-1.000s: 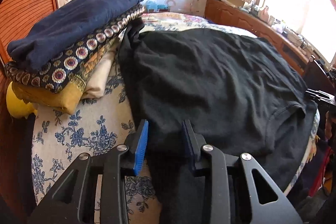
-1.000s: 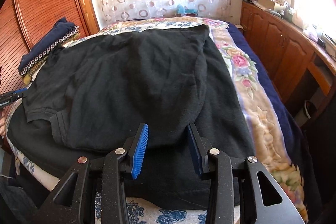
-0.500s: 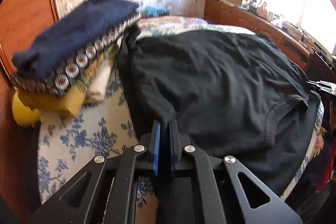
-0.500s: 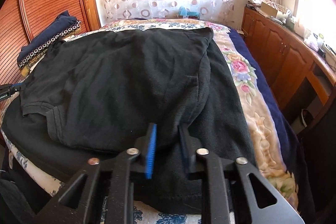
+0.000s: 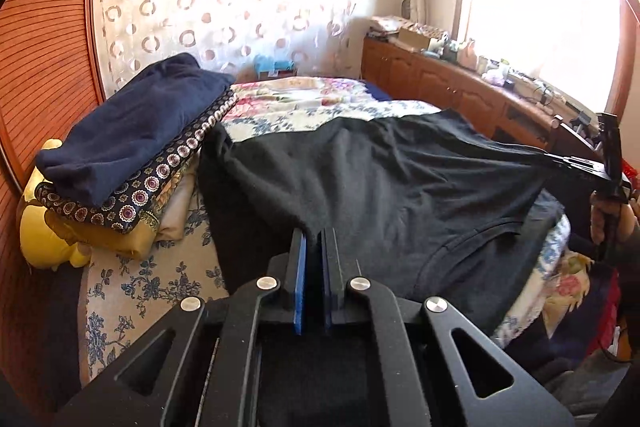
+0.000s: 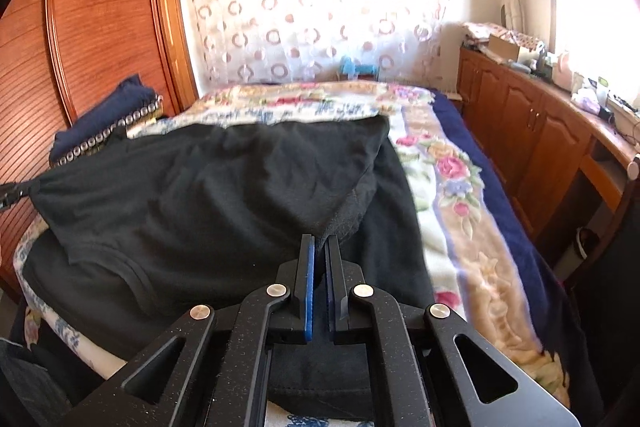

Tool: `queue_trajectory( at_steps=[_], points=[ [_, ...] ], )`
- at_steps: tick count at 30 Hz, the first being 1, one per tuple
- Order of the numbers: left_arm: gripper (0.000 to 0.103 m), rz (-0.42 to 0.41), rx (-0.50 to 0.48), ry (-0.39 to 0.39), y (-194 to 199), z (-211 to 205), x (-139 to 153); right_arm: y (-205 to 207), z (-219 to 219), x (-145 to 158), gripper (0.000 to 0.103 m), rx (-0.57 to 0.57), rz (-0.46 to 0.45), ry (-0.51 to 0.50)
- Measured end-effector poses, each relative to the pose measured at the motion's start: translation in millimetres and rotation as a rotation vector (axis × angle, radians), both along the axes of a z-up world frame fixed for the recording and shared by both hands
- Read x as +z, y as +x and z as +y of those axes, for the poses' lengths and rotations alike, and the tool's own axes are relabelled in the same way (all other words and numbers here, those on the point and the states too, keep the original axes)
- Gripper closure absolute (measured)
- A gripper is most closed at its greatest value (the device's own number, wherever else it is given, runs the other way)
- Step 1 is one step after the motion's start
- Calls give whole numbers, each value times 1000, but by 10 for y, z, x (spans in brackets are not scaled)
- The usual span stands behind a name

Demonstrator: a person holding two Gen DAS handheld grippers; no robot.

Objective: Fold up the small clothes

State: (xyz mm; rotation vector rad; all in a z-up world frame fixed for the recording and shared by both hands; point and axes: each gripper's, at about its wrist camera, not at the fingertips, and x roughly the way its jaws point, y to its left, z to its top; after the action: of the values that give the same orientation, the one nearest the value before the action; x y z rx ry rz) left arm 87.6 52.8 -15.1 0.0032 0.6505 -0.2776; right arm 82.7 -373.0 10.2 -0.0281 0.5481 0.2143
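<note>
Nearest the left wrist camera, the left tongs are seen clenched on a corner of the black garment, the blue pads pressed against a pinch of cloth. In the right wrist view, the right tongs are likewise clenched on another corner of the same garment, and the cloth is drawn up into a ridge at the grip. Between the two grips the upper layer is held taut and raised off the bed, while a lower layer of the garment is left flat on the floral bedspread, its hem hanging just over the near edge of the mattress.

To the left of the garment, a strip of blue-flowered sheet is left uncovered up to the stack of folded clothes, which is touched by the garment's far left edge. A yellow cushion is wedged below the stack against the wooden wardrobe.

On the right, a band of rose-patterned blanket lies between the garment's edge and the mattress side. Beyond that, a narrow aisle is bounded by the wooden cabinet, whose top is crowded with small items.

Past the garment's far edge, open bedspread runs to the curtain.
</note>
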Motion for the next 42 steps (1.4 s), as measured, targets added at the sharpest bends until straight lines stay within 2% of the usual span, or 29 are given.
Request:
queue_trajectory(
  at_steps=[7,11,15,18,21,25,27,29,37,42],
  points=[
    [95,-11,-18,-66,-235,58,134,-293,-158,257,99,-14,-74,23],
    [95,20,-31,-22,-364,-17,46,-482,-254,338,99,-26,-103,33],
    [95,122,-33,17,-406,-107,-357,-485,-267,88,99,-60,-32,-28],
    [95,162,-19,27,-430,-117,-551,-410,-243,-155,99,-73,44,-41],
    [95,166,-13,22,-442,-105,-578,-434,-207,-317,99,-75,75,-34],
    [95,159,-7,19,-458,-91,-545,-462,-139,-352,99,-77,80,-47],
    [94,160,-2,22,-473,-95,-537,-465,-108,-321,90,-91,76,-72],
    [94,157,0,27,-477,-93,-525,-454,-60,-250,88,-101,54,-87],
    [89,128,34,34,-523,-68,-439,-654,310,-184,88,-9,17,-60],
    [83,128,42,36,-512,-38,-451,-550,645,-258,88,87,34,-51]
  ],
)
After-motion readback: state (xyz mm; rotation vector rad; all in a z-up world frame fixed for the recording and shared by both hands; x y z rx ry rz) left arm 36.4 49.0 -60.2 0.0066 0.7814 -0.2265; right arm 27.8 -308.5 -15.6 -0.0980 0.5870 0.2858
